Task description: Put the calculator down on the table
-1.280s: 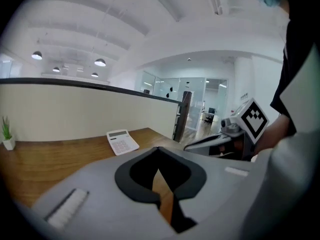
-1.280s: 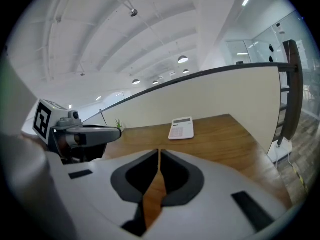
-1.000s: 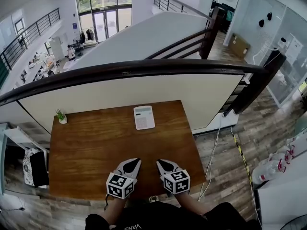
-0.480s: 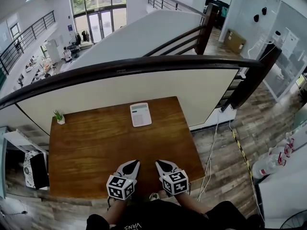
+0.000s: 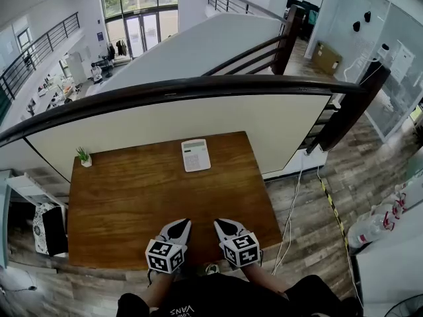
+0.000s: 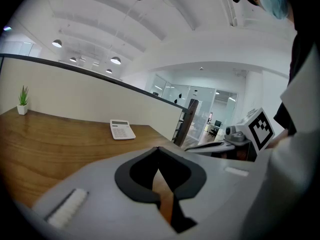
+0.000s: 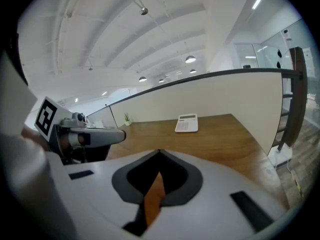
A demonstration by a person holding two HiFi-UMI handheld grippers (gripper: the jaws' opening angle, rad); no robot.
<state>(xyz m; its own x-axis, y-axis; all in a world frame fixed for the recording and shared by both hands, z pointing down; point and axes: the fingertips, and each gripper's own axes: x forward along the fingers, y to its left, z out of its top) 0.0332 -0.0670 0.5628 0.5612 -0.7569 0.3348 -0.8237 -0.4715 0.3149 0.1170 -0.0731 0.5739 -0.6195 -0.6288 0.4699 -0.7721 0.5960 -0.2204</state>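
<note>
A white calculator [image 5: 195, 154] lies flat on the brown wooden table [image 5: 132, 203], near its far edge and right of centre. It also shows far off in the left gripper view as the calculator [image 6: 122, 130] and in the right gripper view as the calculator [image 7: 187, 124]. My left gripper [image 5: 182, 222] and right gripper [image 5: 218, 223] sit side by side over the table's near edge, far from the calculator. Both are shut with their tips together and nothing between them, as the left gripper [image 6: 158, 149] and right gripper [image 7: 159, 152] show in their own views.
A small potted plant [image 5: 84, 158] stands at the table's far left corner. A white partition wall with a dark handrail [image 5: 198, 91] runs just behind the table. A dark bin [image 5: 47, 230] stands on the floor at the table's left, and a cable [image 5: 295, 203] trails on its right.
Both grippers stay where they were at the near edge. The calculator has not moved on the table; only the head camera has shifted slightly.
</note>
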